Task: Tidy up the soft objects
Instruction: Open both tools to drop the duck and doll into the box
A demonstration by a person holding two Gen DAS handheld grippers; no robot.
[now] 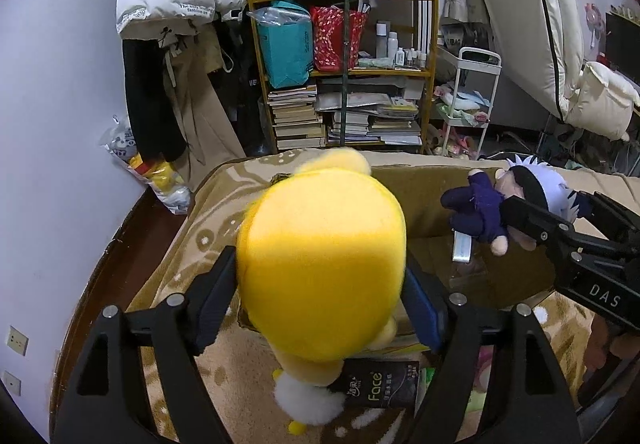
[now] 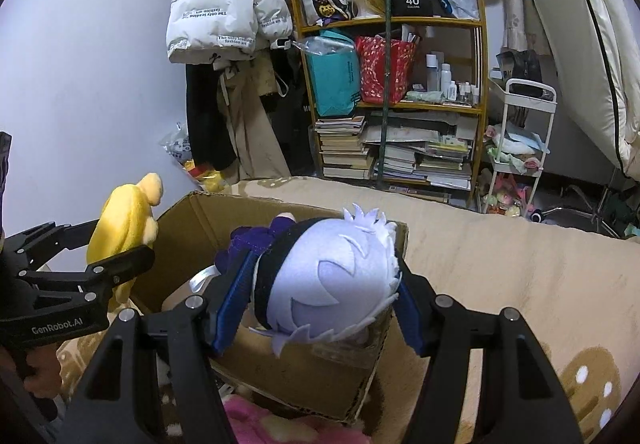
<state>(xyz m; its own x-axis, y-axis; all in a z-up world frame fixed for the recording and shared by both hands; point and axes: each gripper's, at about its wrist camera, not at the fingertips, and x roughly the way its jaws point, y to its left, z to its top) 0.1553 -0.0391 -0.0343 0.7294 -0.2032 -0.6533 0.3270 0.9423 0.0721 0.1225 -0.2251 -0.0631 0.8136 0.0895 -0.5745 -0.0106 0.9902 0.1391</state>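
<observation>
My left gripper [image 1: 320, 284] is shut on a yellow plush toy [image 1: 320, 264], held above the bed by the left edge of an open cardboard box [image 1: 432, 204]. The toy also shows in the right wrist view [image 2: 120, 228], held by the left gripper [image 2: 120, 256]. My right gripper [image 2: 320, 300] is shut on a plush doll with pale lilac hair and dark purple clothes [image 2: 332, 284], held over the cardboard box [image 2: 304, 376]. In the left wrist view the doll [image 1: 500, 204] hangs from the right gripper [image 1: 548, 212] over the box.
The box sits on a tan patterned blanket [image 2: 500, 276] on the bed. A black "Face" pack [image 1: 380, 384] lies below the yellow toy. A pink soft item [image 2: 260, 420] lies in front of the box. A wooden shelf [image 1: 348, 72] and a white cart [image 1: 472, 104] stand behind.
</observation>
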